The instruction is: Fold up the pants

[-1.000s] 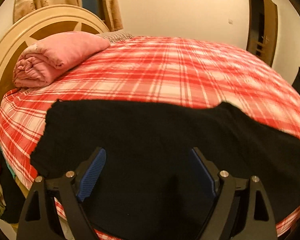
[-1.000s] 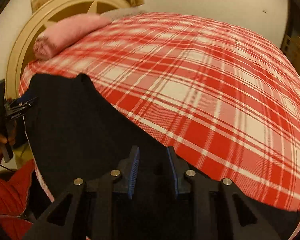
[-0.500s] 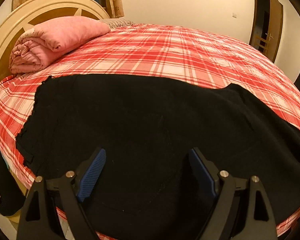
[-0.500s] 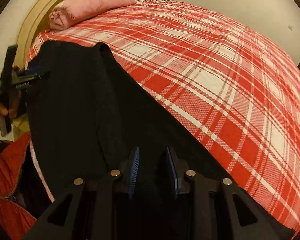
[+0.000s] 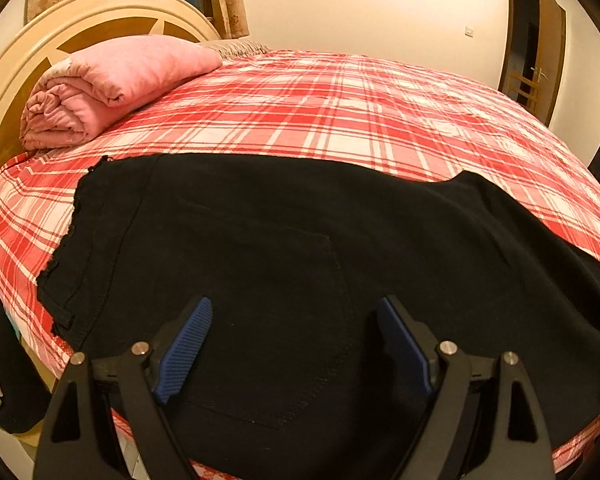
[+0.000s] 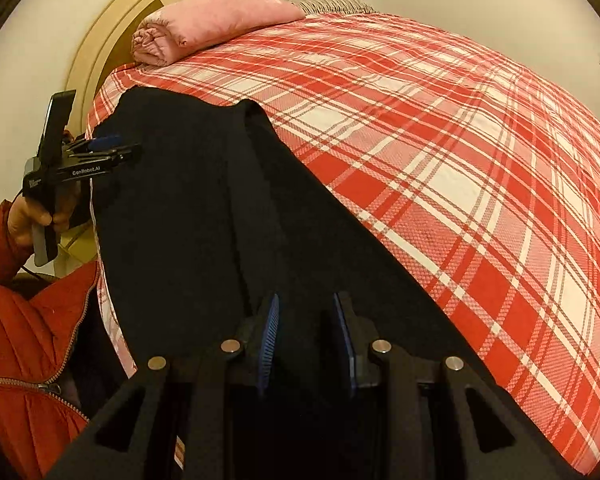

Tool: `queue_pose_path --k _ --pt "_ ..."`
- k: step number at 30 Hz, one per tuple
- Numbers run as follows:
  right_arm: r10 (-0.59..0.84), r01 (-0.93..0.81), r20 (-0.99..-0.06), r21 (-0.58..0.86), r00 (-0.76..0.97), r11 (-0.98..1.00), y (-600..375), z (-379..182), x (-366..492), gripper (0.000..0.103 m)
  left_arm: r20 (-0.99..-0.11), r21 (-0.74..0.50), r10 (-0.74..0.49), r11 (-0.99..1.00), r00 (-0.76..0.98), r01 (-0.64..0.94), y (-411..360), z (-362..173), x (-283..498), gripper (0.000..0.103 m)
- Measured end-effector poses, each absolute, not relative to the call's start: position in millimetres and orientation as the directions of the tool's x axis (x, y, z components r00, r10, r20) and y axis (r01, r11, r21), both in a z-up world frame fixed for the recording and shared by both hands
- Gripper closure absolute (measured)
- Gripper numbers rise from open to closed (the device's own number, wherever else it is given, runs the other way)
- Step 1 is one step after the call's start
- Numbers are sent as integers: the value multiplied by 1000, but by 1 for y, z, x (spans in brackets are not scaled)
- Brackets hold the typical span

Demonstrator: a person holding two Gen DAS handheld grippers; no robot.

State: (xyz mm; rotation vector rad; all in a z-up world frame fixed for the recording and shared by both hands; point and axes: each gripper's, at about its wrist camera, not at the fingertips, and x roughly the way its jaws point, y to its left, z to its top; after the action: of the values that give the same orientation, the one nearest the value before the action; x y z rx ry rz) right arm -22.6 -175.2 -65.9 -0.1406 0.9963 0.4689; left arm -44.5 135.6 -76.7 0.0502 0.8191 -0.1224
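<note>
Black pants (image 5: 284, 248) lie spread across the near side of the bed, waistband at the left, a back pocket facing up. My left gripper (image 5: 292, 344) is open and empty, its blue pads just above the pants near the bed's edge. It also shows in the right wrist view (image 6: 112, 148) at the waist end. In the right wrist view the pants (image 6: 204, 216) run from the waist down toward me. My right gripper (image 6: 306, 336) has its jaws narrowly apart with black pant fabric between the pads.
The bed has a red plaid sheet (image 5: 360, 120). A rolled pink blanket (image 5: 112, 84) lies by the round wooden headboard (image 5: 16, 64). A door (image 5: 536, 56) stands at the far right. The person's red jacket (image 6: 28, 344) is at the bed's left side.
The pants have been drawn further onto the bed and lie flatter. The right gripper swung toward the headboard with fabric still between its pads. The left gripper stayed open.
</note>
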Motion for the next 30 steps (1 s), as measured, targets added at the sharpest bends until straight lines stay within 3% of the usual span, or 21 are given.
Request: queue_pose_path --k 8,11,14,18,24,28,30 --pt "234 -463 -864 2 445 887 -155 -83 -19 75 -732 -4 -90 992 676 127 137 -76 -44 15" --pt "221 -450 -881 11 419 893 -152 -81 -16 95 -730 -3 -88 992 677 126 137 -75 -45 15" --pt "164 -425 -873 -54 459 903 -150 -75 -19 98 -727 -3 -91 992 681 129 137 -74 -45 15" --pt "100 -246 -780 -71 618 967 -179 -53 -14 98 -719 0 -88 992 689 126 140 -71 -47 15" --pt "57 -199 -762 -96 645 975 -180 -85 2 97 -725 -9 -81 994 684 108 141 -74 -44 15" --pt "181 -181 -741 82 646 980 -211 -77 -3 84 -726 5 -78 993 683 119 139 -74 -46 15" --pt "196 -92 -676 187 711 978 -242 -52 -20 83 -720 9 -77 993 690 121 140 -70 -47 15"
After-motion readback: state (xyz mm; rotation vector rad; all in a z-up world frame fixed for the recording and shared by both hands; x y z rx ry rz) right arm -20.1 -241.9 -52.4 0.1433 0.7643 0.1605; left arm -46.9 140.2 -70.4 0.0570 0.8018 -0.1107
